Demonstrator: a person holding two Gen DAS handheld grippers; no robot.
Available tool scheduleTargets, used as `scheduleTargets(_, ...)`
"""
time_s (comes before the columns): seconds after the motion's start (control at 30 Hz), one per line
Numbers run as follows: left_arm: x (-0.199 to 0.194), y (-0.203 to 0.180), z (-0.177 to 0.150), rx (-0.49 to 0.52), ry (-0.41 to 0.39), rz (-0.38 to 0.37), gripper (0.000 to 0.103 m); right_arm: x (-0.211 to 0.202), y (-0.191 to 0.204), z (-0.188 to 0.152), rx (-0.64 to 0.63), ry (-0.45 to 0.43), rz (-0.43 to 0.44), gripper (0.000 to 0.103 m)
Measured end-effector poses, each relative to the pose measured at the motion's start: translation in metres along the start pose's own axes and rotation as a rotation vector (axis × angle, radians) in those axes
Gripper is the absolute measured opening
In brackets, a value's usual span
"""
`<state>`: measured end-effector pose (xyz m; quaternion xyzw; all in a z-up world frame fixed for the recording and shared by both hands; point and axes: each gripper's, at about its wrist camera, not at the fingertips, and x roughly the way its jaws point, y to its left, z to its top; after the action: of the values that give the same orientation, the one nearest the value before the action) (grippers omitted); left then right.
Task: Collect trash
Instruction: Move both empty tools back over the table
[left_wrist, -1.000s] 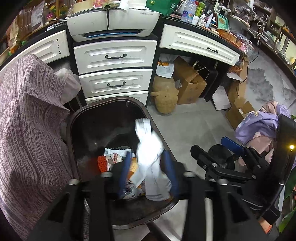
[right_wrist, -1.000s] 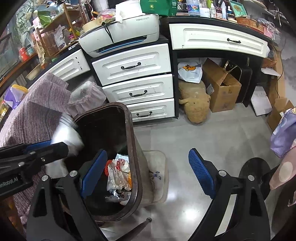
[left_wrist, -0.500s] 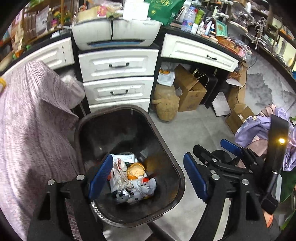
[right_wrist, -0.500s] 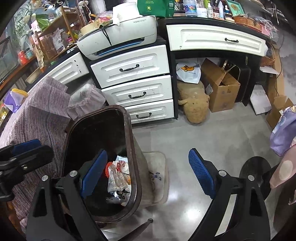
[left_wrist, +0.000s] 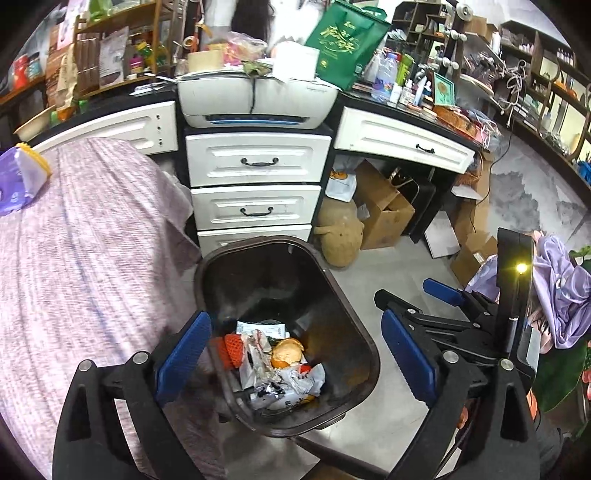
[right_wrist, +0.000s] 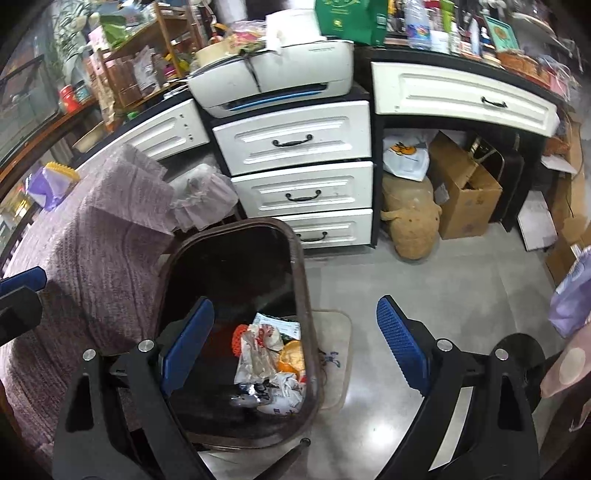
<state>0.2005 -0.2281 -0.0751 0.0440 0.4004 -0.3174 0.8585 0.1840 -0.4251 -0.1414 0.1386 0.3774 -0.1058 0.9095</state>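
Hovering over brown bin (left_wrist: 354, 306), L gripper (left_wrist: 295, 356) wide apart, nothing between pads. R gripper (right_wrist: 295, 347) also spread wide, empty, straddling bin's right rim w/ floor mat (right_wrist: 338, 354) under it. Trash pile (left_wrist: 275, 363) (wrappers, orange peel, red net) sits at bin bottom. Purple-grey blanket (left_wrist: 81, 258) left of bin. Behind: white drawers (left_wrist: 255, 186), printer (left_wrist: 255, 99) on top.

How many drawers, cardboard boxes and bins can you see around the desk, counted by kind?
White drawers with black handles: 4
Open brown cardboard box under the desk: 1
Dark brown plastic trash bin: 1
Total: 6
More boxes at the right edge are too cut off to count.
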Motion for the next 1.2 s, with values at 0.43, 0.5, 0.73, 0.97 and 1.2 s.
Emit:
scheduleTargets(0.43,-0.034,0.049,-0.001,-0.024,-0.032,0.090,0.095,-0.020,0.062,0.027,-0.123,-0.048,0.117,0.089)
scheduleTargets(0.5,-0.037,0.056,-0.001,-0.023,-0.035,0.109,0.096,-0.021,0.075,0.031,-0.144,-0.047,0.147,0.089)
scheduleTargets(0.73,-0.052,0.099,-0.003,-0.060,-0.043,0.176,0.096,-0.021,0.126,0.047,-0.206,-0.013,0.291,0.089)
scheduleTargets(0.97,-0.074,0.158,0.011,-0.184,-0.092,0.241,0.096,-0.017,0.172,0.065,-0.241,-0.014,0.345,0.089)
scheduleTargets(1.2,-0.094,0.227,0.064,-0.340,-0.167,0.294,0.097,-0.007,0.203,0.071,-0.289,0.002,0.357,0.089)
